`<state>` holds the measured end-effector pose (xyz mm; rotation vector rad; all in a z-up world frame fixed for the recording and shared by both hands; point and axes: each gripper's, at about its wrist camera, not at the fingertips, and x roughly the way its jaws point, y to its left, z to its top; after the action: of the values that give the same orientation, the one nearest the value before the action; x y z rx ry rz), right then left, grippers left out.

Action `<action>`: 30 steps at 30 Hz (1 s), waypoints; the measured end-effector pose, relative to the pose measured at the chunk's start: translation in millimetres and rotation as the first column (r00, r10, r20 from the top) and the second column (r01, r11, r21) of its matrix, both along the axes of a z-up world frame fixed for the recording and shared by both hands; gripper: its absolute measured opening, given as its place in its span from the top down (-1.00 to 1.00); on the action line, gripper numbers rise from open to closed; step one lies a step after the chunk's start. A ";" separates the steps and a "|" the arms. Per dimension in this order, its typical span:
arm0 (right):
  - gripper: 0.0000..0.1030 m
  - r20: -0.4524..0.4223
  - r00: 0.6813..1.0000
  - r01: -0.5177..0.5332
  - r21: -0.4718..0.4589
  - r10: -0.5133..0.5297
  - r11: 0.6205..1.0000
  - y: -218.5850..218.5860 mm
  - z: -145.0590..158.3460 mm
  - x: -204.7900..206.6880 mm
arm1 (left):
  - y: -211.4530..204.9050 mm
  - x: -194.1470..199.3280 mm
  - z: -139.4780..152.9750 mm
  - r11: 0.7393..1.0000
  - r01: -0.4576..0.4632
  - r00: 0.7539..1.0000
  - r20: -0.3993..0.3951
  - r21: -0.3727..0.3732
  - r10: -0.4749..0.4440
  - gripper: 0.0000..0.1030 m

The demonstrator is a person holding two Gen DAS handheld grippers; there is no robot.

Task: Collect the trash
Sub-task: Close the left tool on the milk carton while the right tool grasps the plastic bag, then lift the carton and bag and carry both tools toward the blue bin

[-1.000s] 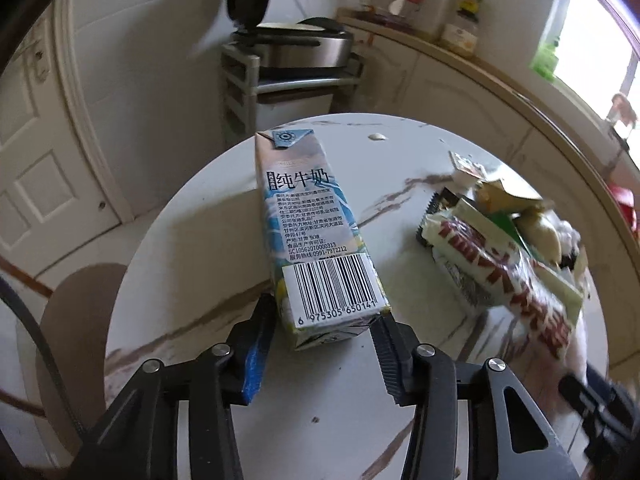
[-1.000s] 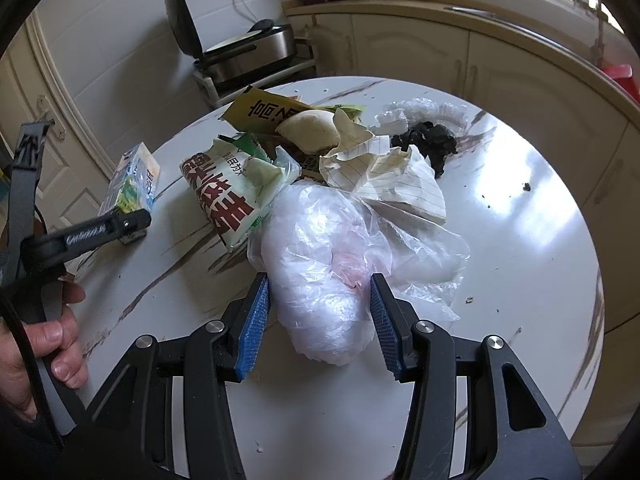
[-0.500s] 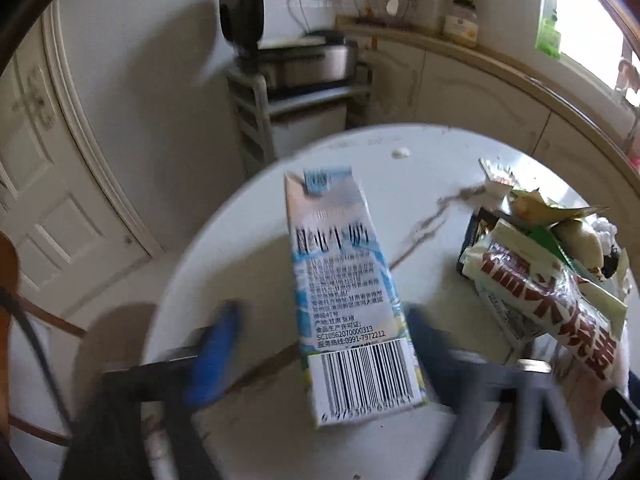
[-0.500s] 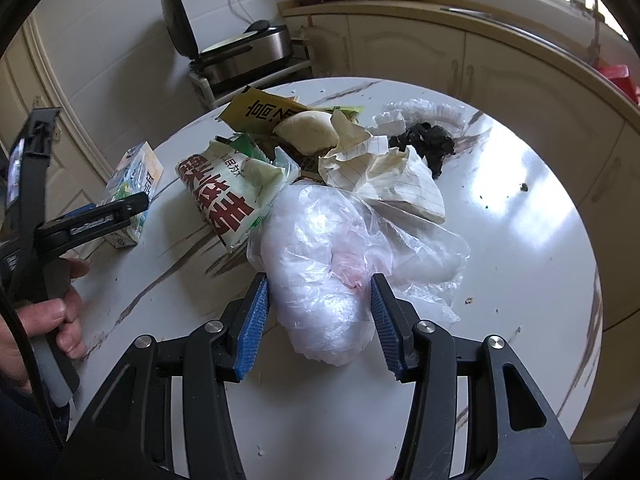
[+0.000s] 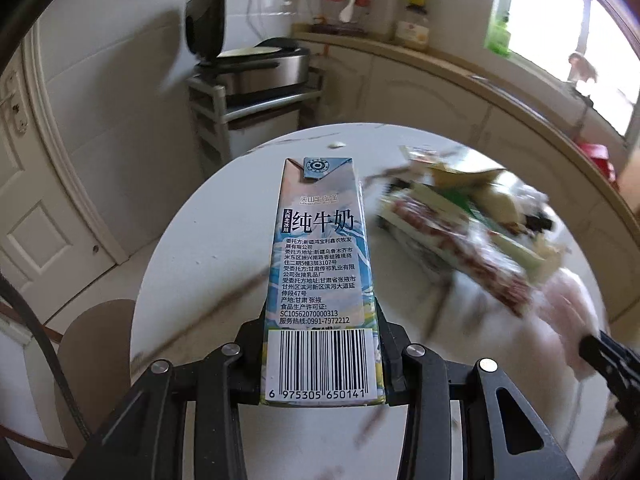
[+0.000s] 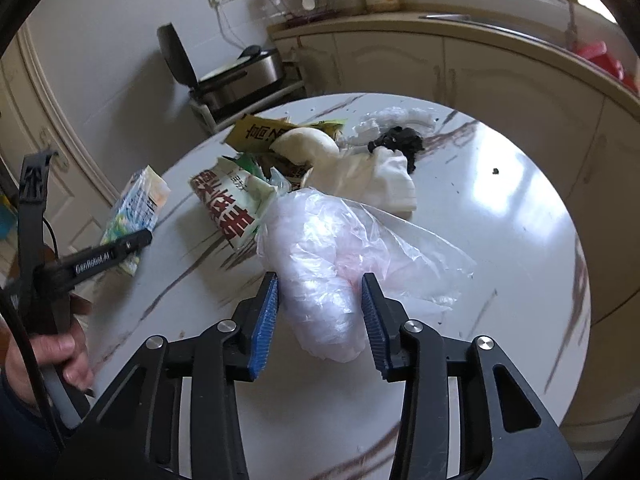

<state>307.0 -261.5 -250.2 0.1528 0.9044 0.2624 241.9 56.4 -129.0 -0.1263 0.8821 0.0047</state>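
Above the round table, the left gripper had just been closing and pinched a milk carton, lifted beside the trash pile. Nearer than that pile, the right gripper, also just closing, pressed both pads against a crumpled plastic bag.

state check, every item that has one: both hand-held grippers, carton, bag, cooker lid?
left hand-held gripper: shut on milk carton, jaws just closed in
milk carton: clamped at barcode end
right hand-held gripper: shut on plastic bag, jaws just closed in
plastic bag: crumpled, pinched
cooker lid: open
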 end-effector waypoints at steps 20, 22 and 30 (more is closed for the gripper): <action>-0.28 -0.051 0.998 0.010 -0.185 -0.020 0.983 14.2 -19.5 -25.9 | -29.8 -112.2 31.9 0.990 0.142 0.990 -0.012 0.003 -0.142 0.29; -0.29 -0.052 0.998 0.014 -0.209 -0.025 0.978 16.5 -23.1 -22.6 | -28.7 -110.3 32.6 0.990 0.139 0.990 -0.016 0.008 -0.139 0.29; 0.35 -0.044 0.999 -0.009 -0.154 0.003 0.988 9.5 -23.1 -24.3 | -36.3 -104.9 31.4 0.990 0.139 0.990 -0.018 0.018 -0.138 0.29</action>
<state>282.7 -252.1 -273.4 0.0124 0.9650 0.1942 137.0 20.1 -97.6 -0.0468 0.9063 -0.1155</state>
